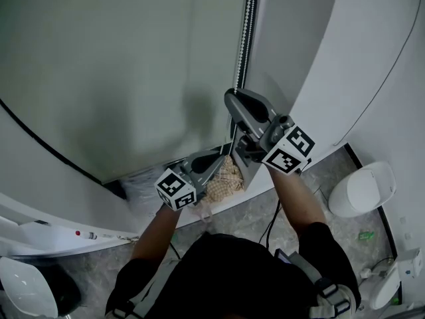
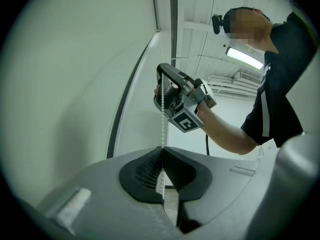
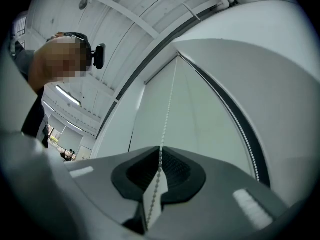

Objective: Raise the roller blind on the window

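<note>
The pale roller blind hangs over the window, and its white bead chain drops along the right edge. My right gripper is the upper one, shut on the chain. In the right gripper view the chain rises from between the black pads towards the blind's top. My left gripper sits lower on the same strand and is also shut on it. In the left gripper view the chain runs taut from its jaws up to the right gripper.
The wall curves away to the right. On the floor below are a bag of pale scraps, a white bin, a black cable and a white rounded object. A dark frame strip borders the blind.
</note>
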Demonstrator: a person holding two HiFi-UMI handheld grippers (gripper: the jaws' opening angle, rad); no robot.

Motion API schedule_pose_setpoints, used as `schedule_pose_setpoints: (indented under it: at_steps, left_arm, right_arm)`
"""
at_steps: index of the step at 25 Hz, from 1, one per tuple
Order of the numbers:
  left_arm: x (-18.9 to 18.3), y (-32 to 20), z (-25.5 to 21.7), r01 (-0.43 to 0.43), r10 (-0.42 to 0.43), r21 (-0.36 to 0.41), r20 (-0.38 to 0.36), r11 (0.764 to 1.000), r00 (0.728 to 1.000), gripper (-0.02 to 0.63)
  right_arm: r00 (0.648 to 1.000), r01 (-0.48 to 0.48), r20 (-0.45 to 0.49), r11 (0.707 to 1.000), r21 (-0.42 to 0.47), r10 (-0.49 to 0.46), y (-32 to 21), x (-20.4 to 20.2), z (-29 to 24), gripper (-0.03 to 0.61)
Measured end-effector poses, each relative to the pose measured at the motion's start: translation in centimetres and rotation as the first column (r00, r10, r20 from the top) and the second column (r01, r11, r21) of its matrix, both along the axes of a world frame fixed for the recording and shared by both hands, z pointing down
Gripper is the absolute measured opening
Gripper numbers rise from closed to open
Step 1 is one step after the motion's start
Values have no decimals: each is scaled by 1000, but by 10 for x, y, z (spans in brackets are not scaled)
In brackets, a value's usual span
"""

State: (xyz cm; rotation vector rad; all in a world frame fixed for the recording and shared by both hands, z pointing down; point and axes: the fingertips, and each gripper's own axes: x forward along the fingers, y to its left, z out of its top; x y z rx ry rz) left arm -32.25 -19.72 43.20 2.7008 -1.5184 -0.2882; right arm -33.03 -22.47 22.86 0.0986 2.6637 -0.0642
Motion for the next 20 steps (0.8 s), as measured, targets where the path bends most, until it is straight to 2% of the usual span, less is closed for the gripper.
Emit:
schedule_pose_setpoints:
  at_steps: [3, 7, 12, 17, 20]
  left_arm:
    - [3, -3, 2, -11, 11, -2, -15, 1000, 1000, 5]
    - [7, -9, 2, -24, 24, -2, -28, 1000, 999, 5]
    - [23, -17, 18, -52, 52, -22, -12, 998, 999, 5]
    - [35, -25, 67, -63, 60, -137, -19, 989, 998, 5]
    - [46, -23, 114, -71, 69, -243, -19, 967, 997, 5]
  right_arm:
    - [1000, -31, -3, 999, 43, 31, -2, 5, 2, 17]
    - [991, -136, 5, 980, 144, 137, -2, 13, 2, 17]
    - [984, -177, 19, 979, 99, 176, -10, 31, 18, 15]
    - [985, -161, -60, 985, 56, 164, -9, 34, 64, 15]
    - [979, -149, -132, 988, 33, 152, -4, 34, 110, 15]
